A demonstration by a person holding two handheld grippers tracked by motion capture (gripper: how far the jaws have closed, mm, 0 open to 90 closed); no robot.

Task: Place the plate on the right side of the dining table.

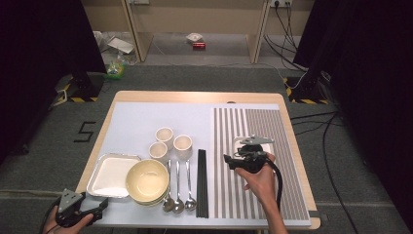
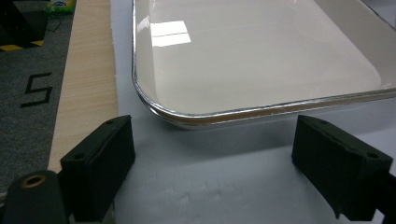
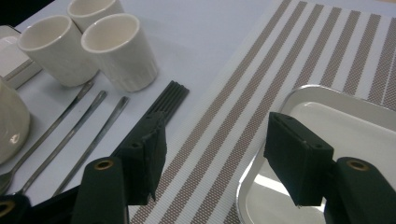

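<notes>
The left gripper (image 2: 215, 172), jaws apart and empty, faces a metal tray (image 2: 261, 60) just ahead, long axis across. The right gripper (image 3: 219, 158), jaws apart, hovers with a smaller shiny tray (image 3: 336, 126) beneath its right jaw, on the striped placemat (image 3: 280, 70).

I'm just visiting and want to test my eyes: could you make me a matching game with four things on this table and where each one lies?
Things:
1. cups
2. spoons
3. chopsticks
4. tray on the striped mat

Places:
A. just under the right gripper
B. black, along the striped mat's left edge
C. three in a cluster, behind the bowls
D. three side by side, between bowls and chopsticks

Pairs: 1-C, 2-D, 3-B, 4-A
</notes>
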